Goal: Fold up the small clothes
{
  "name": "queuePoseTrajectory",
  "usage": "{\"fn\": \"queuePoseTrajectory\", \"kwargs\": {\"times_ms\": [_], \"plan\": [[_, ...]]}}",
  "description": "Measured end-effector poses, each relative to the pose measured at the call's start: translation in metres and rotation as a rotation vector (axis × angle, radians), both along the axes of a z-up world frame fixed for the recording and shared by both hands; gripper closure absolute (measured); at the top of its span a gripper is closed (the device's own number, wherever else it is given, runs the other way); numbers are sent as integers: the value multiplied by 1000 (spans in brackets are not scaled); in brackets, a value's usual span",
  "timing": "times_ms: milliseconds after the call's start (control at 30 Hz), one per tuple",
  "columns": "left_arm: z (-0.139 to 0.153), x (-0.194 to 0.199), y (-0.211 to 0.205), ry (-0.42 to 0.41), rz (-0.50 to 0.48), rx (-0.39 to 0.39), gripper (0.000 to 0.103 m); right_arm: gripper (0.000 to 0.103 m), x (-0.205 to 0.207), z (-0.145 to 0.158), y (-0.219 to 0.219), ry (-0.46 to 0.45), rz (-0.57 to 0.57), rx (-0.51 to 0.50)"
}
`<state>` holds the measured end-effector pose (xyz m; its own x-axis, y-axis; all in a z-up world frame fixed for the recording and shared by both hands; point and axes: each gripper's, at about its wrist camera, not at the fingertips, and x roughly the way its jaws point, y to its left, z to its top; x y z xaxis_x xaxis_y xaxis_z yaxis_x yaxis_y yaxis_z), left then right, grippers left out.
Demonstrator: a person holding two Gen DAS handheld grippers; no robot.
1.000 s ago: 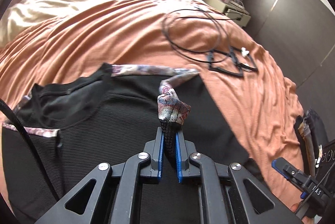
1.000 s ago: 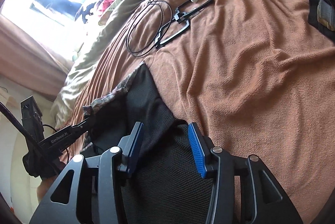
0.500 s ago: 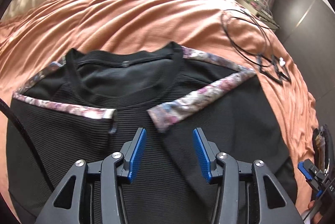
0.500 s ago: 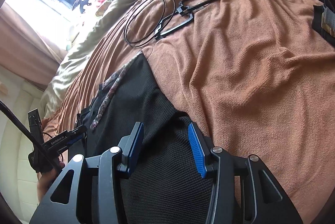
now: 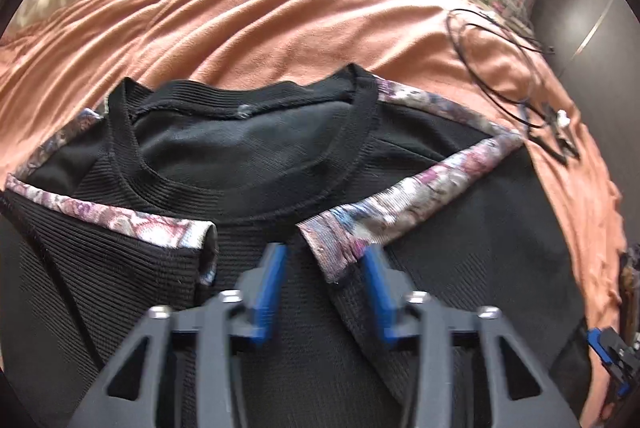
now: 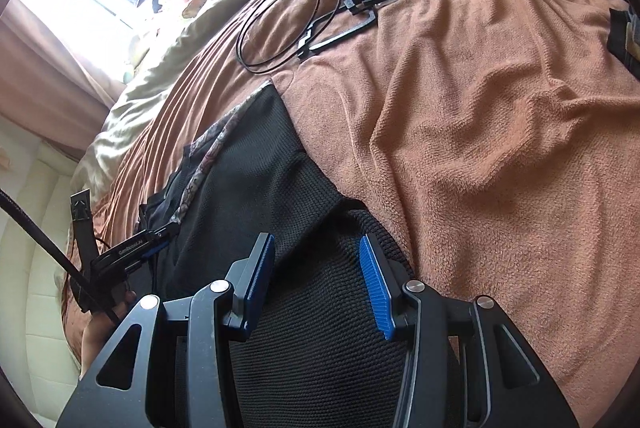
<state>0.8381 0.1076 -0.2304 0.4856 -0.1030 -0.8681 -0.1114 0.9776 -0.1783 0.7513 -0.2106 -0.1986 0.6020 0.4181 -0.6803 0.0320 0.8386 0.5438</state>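
While the black top lies flat on the orange blanket w/ both floral-trimmed sleeves folded inward, the left gripper hovers over the right sleeve's cuff, jaws closing, nothing pinched. Right gripper sits partway open over the top's black edge, pads not pressing.

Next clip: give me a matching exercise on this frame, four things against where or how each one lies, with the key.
Things:
1. black top
2. floral sleeve
3. black cable
4. left tongs

States:
A. coiled on the blanket
B. folded in across the chest
C. spread flat, neckline away from the camera
D. closing over the sleeve's end, not gripping it

Pairs: 1-C, 2-B, 3-A, 4-D
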Motion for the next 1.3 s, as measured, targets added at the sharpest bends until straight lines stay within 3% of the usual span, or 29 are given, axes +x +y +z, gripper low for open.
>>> {"fn": "queuePoseTrajectory", "kwargs": {"times_ms": [67, 133, 300, 600, 700, 767, 867, 933, 1067, 1133, 1300], "plan": [[-1, 2, 1, -7, 5, -16, 86, 61, -1, 1, -1, -2, -14, -8], [1, 2, 2, -11, 11, -1, 91, 61, -1, 0, -4, -2, -31, -22], [4, 2, 6, 13, 8, 12, 88, 61, -6, 4, -5, 1, -70, -65], [42, -30, 31, 4, 22, 22, 63, 60, -23, 18, 2, -16, -1, -57], [64, -54, 45, -21, 31, 24, 47, 37, -28, 23, -4, -16, 2, -44], [75, -69, 51, -33, 42, 34, 40, 35, -33, 29, -3, -26, 8, -56], [92, -94, 62, -41, 61, 43, 38, 30, -43, 44, 2, -35, 32, -102], [102, -110, 69, -48, 73, 37, 34, 18, -52, 57, 3, -56, 44, -123], [123, -146, 81, -74, 103, 21, 17, 13, -71, 82, 8, -93, 50, -197], [136, -168, 88, -92, 118, 28, 13, 6, -85, 92, 9, -110, 44, -226], [168, -217, 99, -153, 96, 29, 8, 5, -118, 99, 14, -118, 93, -324]]}}
